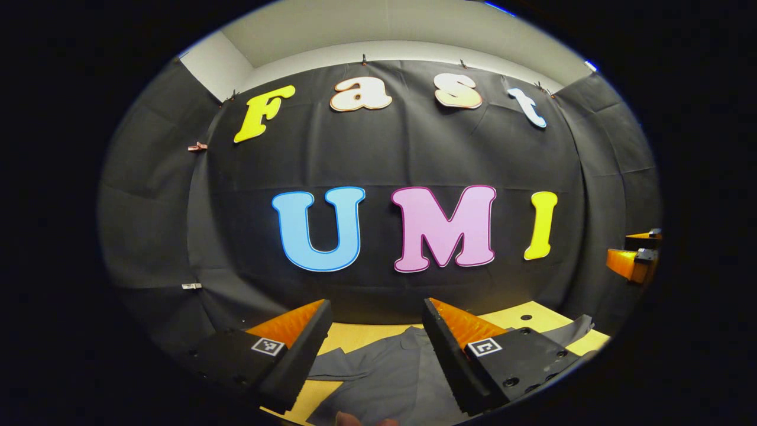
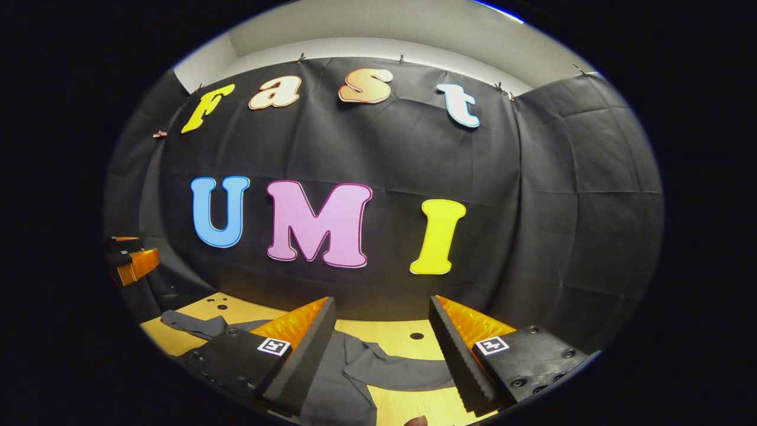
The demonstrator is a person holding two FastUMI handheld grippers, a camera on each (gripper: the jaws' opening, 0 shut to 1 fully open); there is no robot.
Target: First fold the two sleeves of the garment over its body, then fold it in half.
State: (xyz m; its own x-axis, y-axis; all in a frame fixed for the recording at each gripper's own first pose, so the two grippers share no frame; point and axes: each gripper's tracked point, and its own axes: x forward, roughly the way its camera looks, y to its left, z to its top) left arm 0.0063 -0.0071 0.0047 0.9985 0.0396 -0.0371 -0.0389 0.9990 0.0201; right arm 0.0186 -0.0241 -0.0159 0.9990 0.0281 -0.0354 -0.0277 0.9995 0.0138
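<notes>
Left gripper view shows us both grippers gaping above the limp grey shirt [image 1: 384, 367], which we would pinch at a sleeve cuff.

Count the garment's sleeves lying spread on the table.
2. One sleeve stretches toward the table's left in the right gripper view; the other sleeve lies between the open right gripper's fingers.

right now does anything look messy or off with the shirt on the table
The grey garment lies rumpled on the wooden table, one sleeve trailing out sideways, not yet folded. Both the left gripper and the right gripper hang open above it. Nothing looks damaged.
</notes>
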